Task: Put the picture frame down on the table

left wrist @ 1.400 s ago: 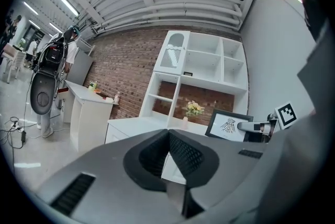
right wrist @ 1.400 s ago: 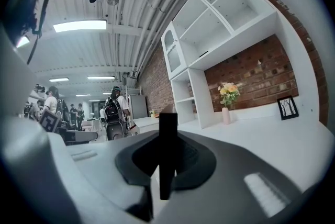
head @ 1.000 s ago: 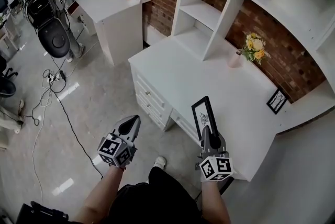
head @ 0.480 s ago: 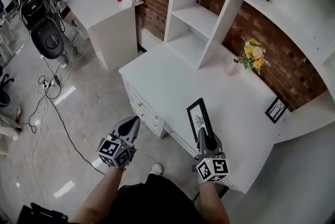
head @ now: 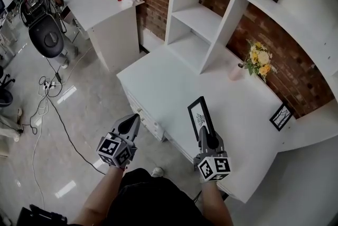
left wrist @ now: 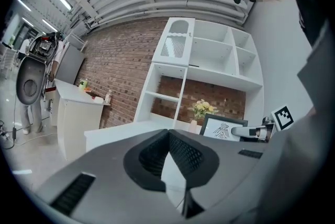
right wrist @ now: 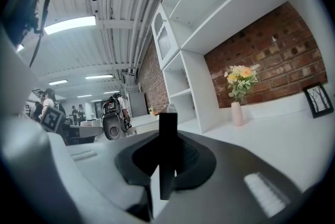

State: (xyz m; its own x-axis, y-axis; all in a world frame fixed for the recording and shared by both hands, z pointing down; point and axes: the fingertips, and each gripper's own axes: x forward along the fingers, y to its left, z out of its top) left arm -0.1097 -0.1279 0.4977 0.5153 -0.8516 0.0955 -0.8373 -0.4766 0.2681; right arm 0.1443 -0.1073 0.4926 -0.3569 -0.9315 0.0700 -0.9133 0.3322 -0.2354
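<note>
The picture frame (head: 199, 115) is black with a white print. It stands upright over the near edge of the white desk (head: 169, 82), with my right gripper (head: 204, 134) shut on its lower edge. In the right gripper view the frame (right wrist: 167, 144) shows edge-on as a dark bar pinched between the jaws of the right gripper (right wrist: 166, 165). My left gripper (head: 130, 124) hovers over the floor just left of the desk's drawers, jaws together and empty. In the left gripper view the left gripper (left wrist: 168, 133) is shut, and the frame (left wrist: 222, 130) appears at the right.
On the desk stand a white shelf unit (head: 203, 13), a vase of yellow flowers (head: 254, 57) and a small black frame (head: 280, 116) at the far right. Another white counter (head: 100, 0), an office chair (head: 46, 35) and floor cables (head: 50, 93) lie to the left.
Both grippers have moved forward toward the desk together. The frame stays upright in the right gripper and now stands further over the desk top.
</note>
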